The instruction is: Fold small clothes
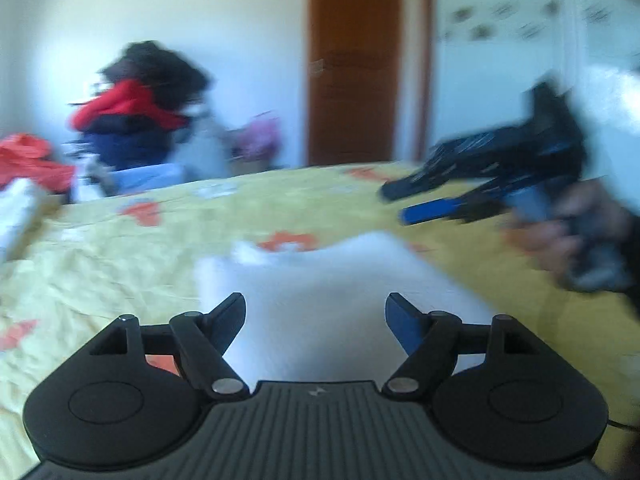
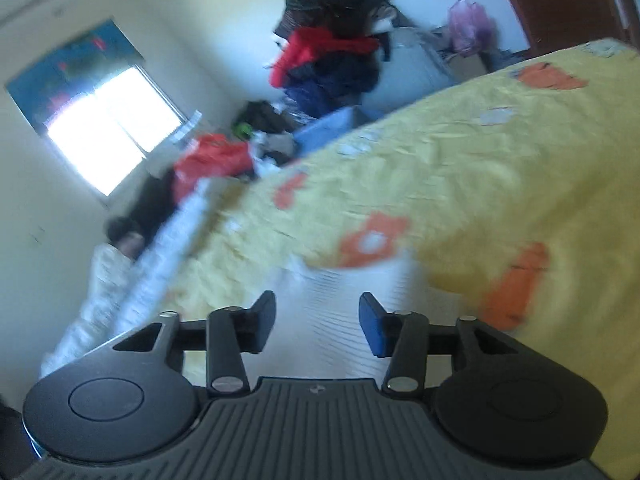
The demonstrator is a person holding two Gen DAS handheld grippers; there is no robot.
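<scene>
A small white folded cloth [image 1: 320,280] lies flat on the bed's yellow sheet with orange flower prints [image 1: 120,256], just ahead of both grippers. The pictures are smeared, so its outline is soft; from the left wrist view it looks roughly rectangular, its long axis running away from the camera toward the far edge of the bed, with a small lump of white fabric at its far left corner. The left gripper [image 1: 316,312] hovers over the near part of the cloth with its jaws spread wide and nothing between the pads. The right gripper [image 2: 318,312], held in a person's hand [image 1: 560,240], is off to the right above the sheet; its jaws stand apart, nothing clamped, with the ribbed white cloth [image 2: 340,320] below them. Beyond the bed stand a brown wooden door [image 1: 354,64] and a heap of red and dark clothes [image 1: 132,112].
</scene>
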